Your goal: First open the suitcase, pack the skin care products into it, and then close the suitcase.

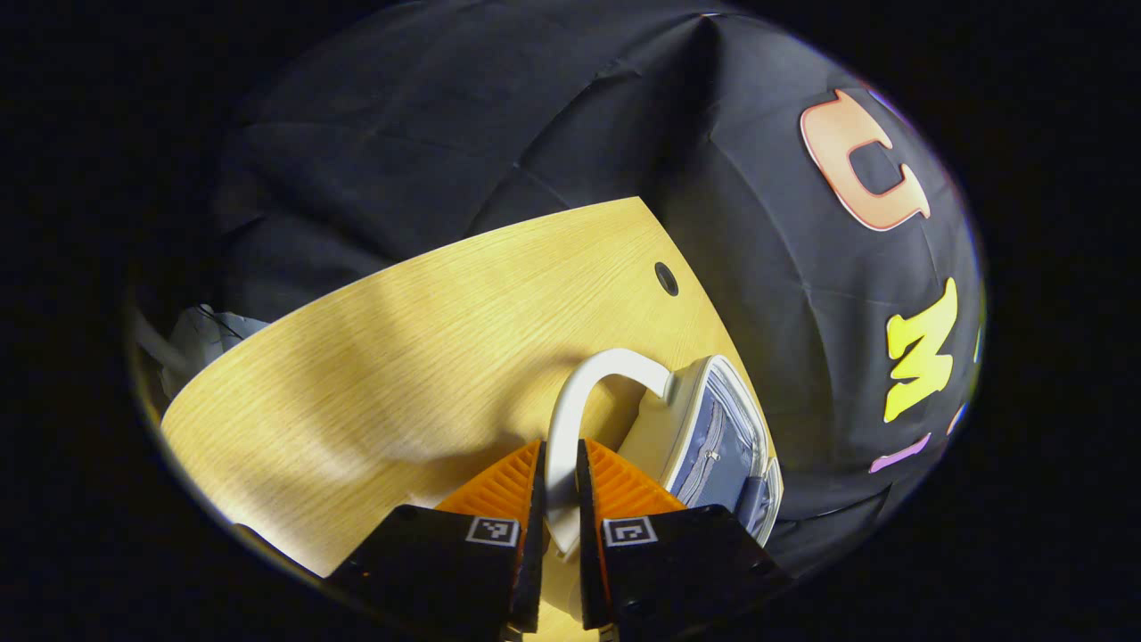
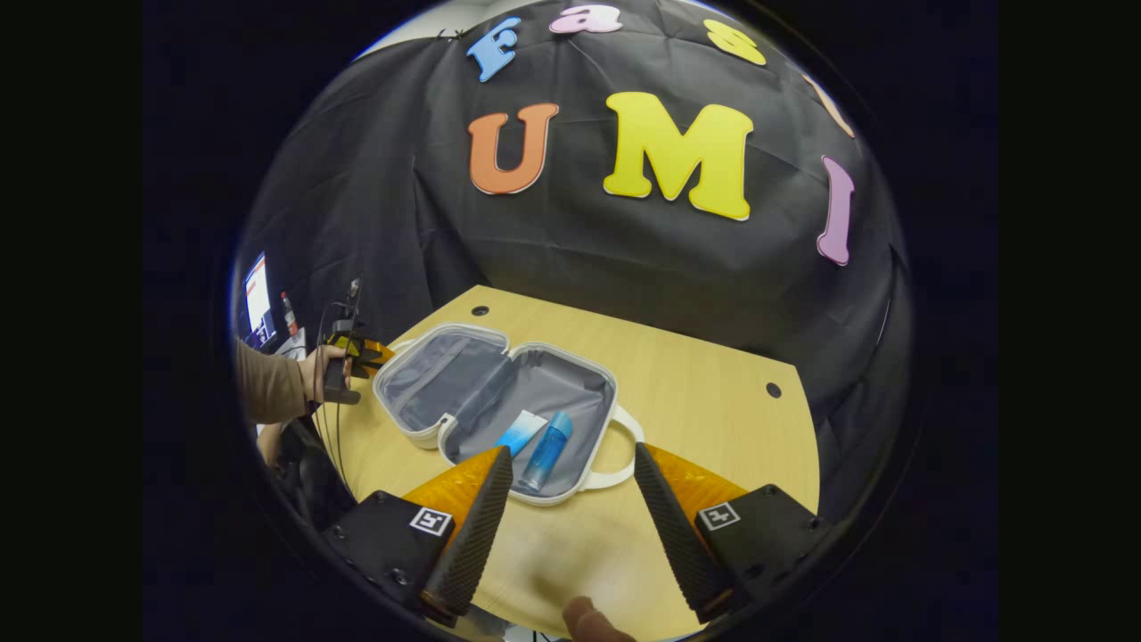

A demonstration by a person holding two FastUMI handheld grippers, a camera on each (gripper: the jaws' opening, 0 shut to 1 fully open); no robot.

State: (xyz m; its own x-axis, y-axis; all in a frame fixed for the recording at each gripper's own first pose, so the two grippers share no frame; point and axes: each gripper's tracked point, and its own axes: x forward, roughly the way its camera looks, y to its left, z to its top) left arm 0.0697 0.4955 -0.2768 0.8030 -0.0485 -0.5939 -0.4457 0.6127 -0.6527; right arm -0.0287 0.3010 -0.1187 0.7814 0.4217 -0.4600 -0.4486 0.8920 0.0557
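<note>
L gripper (image 1: 560,486) clamps suitcase handle (image 1: 588,379), lid open

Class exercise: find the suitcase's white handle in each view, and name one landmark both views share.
Left gripper view: handle at lower centre, clamped between the left gripper fingers.
Right gripper view: a handle at the suitcase edge, centre.
Shared landmark: wooden table.

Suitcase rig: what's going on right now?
The small suitcase lies open on the wooden table, with a blue bottle and a tube already in its lower half. In the left gripper view, the left gripper is clamped on the lid's white handle, apparently about to swing the lid shut. The right gripper hangs open in front of the case, holding nothing.
</note>
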